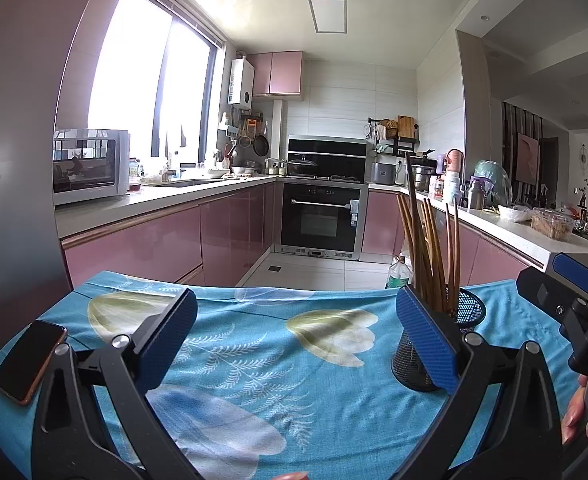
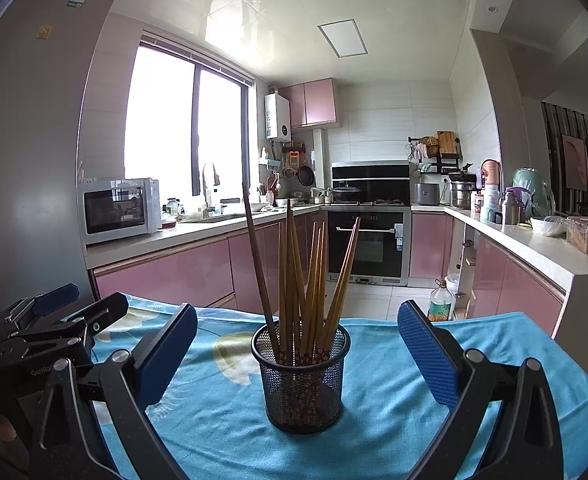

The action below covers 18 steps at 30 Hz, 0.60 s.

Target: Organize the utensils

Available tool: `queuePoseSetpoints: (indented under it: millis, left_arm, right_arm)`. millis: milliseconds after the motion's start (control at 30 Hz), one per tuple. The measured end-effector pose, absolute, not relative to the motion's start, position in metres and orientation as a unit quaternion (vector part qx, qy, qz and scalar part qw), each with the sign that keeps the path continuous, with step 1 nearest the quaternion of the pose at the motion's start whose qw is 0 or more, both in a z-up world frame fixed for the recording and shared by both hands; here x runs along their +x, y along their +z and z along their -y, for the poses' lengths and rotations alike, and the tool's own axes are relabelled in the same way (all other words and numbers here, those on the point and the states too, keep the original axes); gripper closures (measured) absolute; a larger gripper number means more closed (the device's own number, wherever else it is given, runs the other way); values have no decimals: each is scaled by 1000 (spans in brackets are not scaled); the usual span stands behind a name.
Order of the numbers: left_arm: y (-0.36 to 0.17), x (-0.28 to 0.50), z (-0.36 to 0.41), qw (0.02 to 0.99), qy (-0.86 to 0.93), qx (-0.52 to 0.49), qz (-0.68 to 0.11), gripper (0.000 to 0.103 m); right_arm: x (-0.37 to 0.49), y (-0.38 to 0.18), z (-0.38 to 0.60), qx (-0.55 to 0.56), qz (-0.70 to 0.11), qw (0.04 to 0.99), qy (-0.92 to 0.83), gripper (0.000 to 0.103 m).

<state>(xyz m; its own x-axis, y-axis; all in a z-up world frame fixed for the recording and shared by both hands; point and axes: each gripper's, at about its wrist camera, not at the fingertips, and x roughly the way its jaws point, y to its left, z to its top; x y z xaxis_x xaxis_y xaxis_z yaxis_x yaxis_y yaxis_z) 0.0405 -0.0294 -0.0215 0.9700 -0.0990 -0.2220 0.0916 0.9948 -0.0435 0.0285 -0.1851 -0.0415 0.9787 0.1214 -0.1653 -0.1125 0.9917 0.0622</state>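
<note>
The chopsticks [image 2: 306, 280] stand bundled upright in the mesh cup [image 2: 301, 376] at the centre of the right wrist view, on the blue cloth [image 2: 394, 400] — a placement that reads as sorting done or nearly so, since no loose utensil shows on the cloth. The right gripper [image 2: 296, 360] is spread wide and holds nothing, the cup framed between its fingers but touching neither. The left gripper [image 1: 298, 344] is equally wide and empty — the cup sits at the right of its view, just behind its right finger, with a phone [image 1: 30, 360] at lower left.
</note>
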Motion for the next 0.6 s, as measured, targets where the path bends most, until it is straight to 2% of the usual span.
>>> queuePoseSetpoints:
  millis: [600]
  left_arm:
    - [-21,40,29,992,-46,-19,-112,5]
  right_arm:
    - [27,-42,183,28,-83,995,57,6]
